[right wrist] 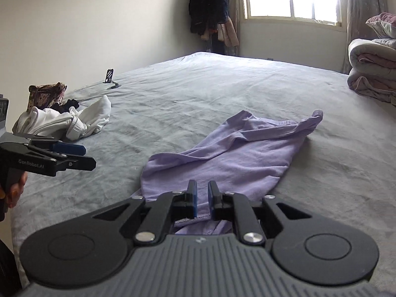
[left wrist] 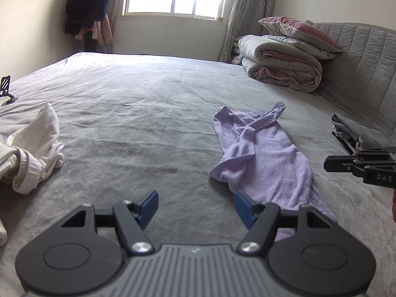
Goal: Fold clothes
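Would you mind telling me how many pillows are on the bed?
1: a pillow lies atop the rolled quilts at the far right by the headboard. Others may be hidden behind.

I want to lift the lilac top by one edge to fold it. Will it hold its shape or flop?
The lilac top will probably flop: it lies creased and twisted on the grey bedsheet, one narrow end bunched up. It looks thin, so likely light. Pushed, it would probably wrinkle up rather than slide whole.
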Demonstrator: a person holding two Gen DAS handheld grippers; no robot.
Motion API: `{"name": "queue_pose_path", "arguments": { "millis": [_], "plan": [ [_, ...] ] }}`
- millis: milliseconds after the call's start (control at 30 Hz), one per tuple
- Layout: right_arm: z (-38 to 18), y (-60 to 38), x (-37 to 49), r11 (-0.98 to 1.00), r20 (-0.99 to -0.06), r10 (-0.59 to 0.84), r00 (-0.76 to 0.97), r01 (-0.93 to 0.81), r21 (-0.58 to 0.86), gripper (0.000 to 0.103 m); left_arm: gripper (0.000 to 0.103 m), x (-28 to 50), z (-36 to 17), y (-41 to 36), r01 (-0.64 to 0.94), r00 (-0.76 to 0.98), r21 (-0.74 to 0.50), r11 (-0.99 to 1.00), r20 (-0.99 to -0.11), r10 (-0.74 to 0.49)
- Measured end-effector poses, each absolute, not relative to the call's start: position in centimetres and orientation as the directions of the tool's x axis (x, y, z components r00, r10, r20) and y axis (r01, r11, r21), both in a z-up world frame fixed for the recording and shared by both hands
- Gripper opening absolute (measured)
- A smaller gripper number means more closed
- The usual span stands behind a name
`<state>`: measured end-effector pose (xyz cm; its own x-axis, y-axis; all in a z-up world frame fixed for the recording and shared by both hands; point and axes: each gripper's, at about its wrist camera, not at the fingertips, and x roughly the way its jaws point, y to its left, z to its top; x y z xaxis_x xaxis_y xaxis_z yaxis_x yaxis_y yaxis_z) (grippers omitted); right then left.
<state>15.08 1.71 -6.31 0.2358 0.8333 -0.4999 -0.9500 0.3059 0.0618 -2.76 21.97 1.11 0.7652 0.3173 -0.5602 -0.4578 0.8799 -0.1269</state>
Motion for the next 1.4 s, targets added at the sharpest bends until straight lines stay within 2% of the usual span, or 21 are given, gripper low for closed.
{"name": "queue_pose_path", "arguments": {
  "millis": [67,133,200,233,267,300,333,633,867,900,1000,1067,1400],
  "plan": [
    [-6.5,2.2,13.5,0.249,-0.489,0.845,0.218,-0.968,-0.002,0.016,0.069,-2.1,0.6,22.1,-0.461,0.763,-0.128,0.878,-0.563,0.318],
    [-7.2,2.8,10.8,0.166,-0.512,0.826,0.237,-0.969,-0.181,0.016,0.072,-1.4,0.3,22.0,-0.468,0.760,-0.119,0.876,-0.560,0.330],
    [-8.2,3.5,9.1,0.094,-0.528,0.816,0.235,-0.956,-0.279,0.016,0.077,-0.8,0.0,22.0,-0.465,0.767,-0.120,0.877,-0.551,0.331],
    [-8.7,3.7,8.6,0.068,-0.534,0.814,0.228,-0.951,-0.303,0.019,0.079,-0.4,-0.1,22.0,-0.462,0.770,-0.121,0.879,-0.547,0.329],
    [-9.2,3.9,8.3,0.052,-0.538,0.811,0.228,-0.945,-0.322,0.030,0.080,-0.2,-0.1,21.9,-0.462,0.770,-0.117,0.879,-0.545,0.332],
    [-9.7,4.1,8.0,0.037,-0.541,0.808,0.232,-0.937,-0.347,0.036,0.081,0.1,-0.2,21.8,-0.465,0.769,-0.111,0.878,-0.542,0.339],
    [-10.0,4.3,7.9,0.021,-0.544,0.806,0.235,-0.929,-0.370,0.038,0.081,0.3,-0.2,21.8,-0.468,0.769,-0.109,0.877,-0.539,0.343],
    [-11.3,6.0,9.3,-0.013,-0.550,0.797,0.250,-0.903,-0.429,0.038,0.084,1.0,-0.7,23.1,-0.525,0.745,-0.147,0.838,-0.556,0.369],
    [-12.8,6.3,8.3,-0.080,-0.508,0.804,0.308,-0.791,-0.606,0.037,0.085,1.4,-1.1,23.3,-0.526,0.741,-0.161,0.835,-0.568,0.358],
    [-13.0,6.3,8.1,-0.092,-0.504,0.806,0.310,-0.776,-0.624,0.036,0.086,1.5,-1.0,23.2,-0.523,0.743,-0.160,0.837,-0.567,0.356],
    [-13.5,6.3,8.0,-0.113,-0.496,0.812,0.308,-0.751,-0.650,0.022,0.088,1.6,-1.0,23.1,-0.514,0.750,-0.172,0.840,-0.565,0.343],
    [-13.5,6.3,8.1,-0.108,-0.497,0.810,0.311,-0.754,-0.648,0.005,0.089,1.6,-1.0,23.1,-0.515,0.750,-0.176,0.839,-0.566,0.341],
    [-10.6,5.3,9.5,-0.021,-0.469,0.839,0.276,-0.845,-0.535,0.004,0.090,1.6,-1.1,23.5,-0.510,0.762,-0.226,0.830,-0.567,0.314]
  ]
}}
